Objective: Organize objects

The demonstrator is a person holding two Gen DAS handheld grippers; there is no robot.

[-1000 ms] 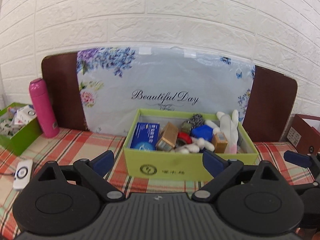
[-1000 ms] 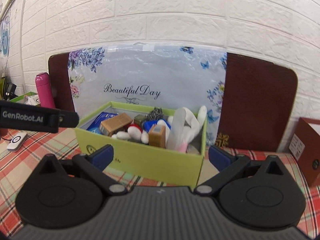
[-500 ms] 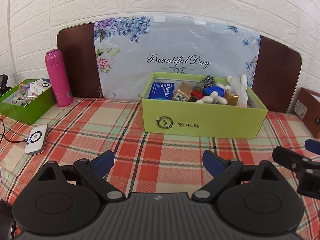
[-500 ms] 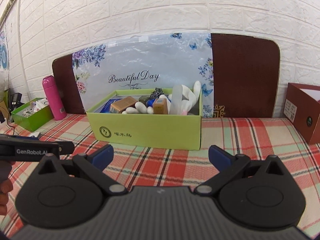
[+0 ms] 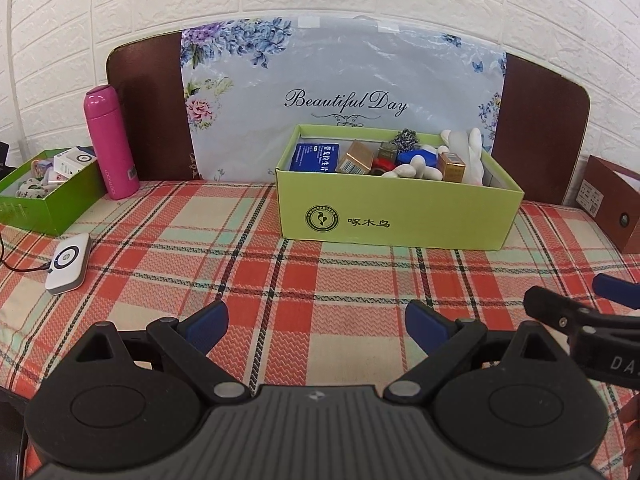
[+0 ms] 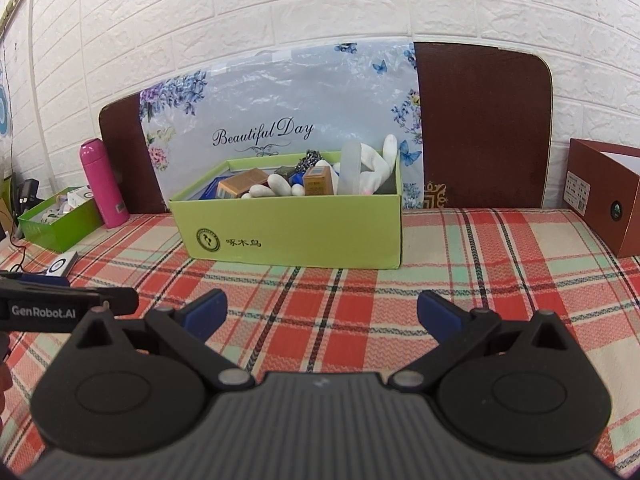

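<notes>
A light green box stands at the back of the plaid tablecloth, also in the right wrist view. It holds a blue packet, gold cartons, white gloves and other small items. My left gripper is open and empty, low over the cloth well in front of the box. My right gripper is open and empty, also in front of the box. Each gripper shows at the edge of the other's view.
A pink bottle and a darker green box of small items stand at the left. A white device with a cable lies on the cloth. A brown box stands at the right. A floral board leans on the brick wall.
Both grippers have pulled back from the light green box, which now sits farther off with more cloth in front of it. Both stay open.
</notes>
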